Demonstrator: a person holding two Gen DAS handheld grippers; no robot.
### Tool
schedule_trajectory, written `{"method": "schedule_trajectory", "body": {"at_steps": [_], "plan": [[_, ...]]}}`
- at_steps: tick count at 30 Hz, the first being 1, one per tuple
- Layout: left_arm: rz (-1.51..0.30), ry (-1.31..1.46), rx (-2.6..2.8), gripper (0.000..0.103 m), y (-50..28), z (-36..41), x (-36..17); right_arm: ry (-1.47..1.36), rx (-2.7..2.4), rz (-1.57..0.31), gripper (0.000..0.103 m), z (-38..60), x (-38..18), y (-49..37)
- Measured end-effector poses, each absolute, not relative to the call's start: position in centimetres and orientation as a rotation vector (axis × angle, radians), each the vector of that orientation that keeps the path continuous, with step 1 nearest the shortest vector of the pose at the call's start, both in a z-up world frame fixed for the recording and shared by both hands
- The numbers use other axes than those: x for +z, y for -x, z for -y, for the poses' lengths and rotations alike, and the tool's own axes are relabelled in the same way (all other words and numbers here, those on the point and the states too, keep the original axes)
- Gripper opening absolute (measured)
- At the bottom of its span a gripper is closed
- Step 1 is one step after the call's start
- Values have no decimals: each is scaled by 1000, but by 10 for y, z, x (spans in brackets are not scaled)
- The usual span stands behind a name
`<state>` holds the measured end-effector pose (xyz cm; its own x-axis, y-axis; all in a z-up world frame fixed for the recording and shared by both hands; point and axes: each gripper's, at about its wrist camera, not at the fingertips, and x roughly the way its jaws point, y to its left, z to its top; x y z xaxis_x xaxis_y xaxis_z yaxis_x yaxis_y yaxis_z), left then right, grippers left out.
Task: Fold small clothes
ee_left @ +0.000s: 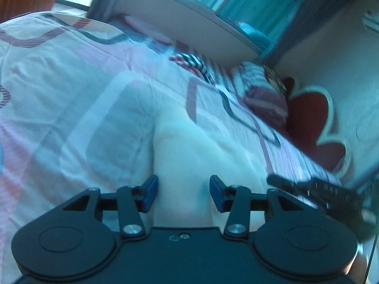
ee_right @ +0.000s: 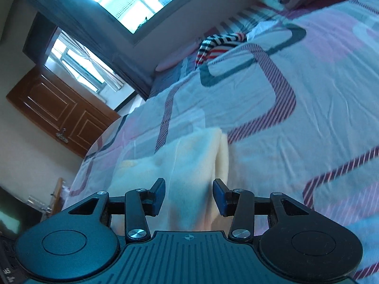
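A cream, fuzzy small garment (ee_left: 189,146) lies folded on the patterned bedspread (ee_left: 59,90). My left gripper (ee_left: 183,193) stands open just over its near end, and the cloth shows in the gap between the blue pads without being pinched. In the right wrist view the same cream garment (ee_right: 189,156) lies with a folded edge on its right side. My right gripper (ee_right: 188,195) is open over that garment too, pads clear of the cloth. The right gripper's black body (ee_left: 308,187) shows blurred at the right of the left wrist view.
A red, white and navy striped garment (ee_right: 220,42) lies crumpled farther up the bed (ee_right: 319,94), also seen as the striped garment (ee_left: 191,62). Striped pillows (ee_left: 263,90) rest against a red headboard (ee_left: 310,123). A wooden door (ee_right: 61,108) and windows (ee_right: 123,2) stand beyond the bed.
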<state>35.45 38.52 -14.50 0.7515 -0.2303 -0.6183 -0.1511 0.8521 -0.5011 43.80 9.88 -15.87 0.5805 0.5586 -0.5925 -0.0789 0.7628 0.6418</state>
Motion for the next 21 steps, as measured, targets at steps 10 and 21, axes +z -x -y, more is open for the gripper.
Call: {"method": "schedule_trajectory", "body": {"at_steps": [10,21], "plan": [[-766,520,53,49,-378,-389,-164,-409,315,-916,43,-125,-182,-449],[-776,410,12,49,-305,-366,-138,-355,380,-825,44,-123,-129,-383]]}}
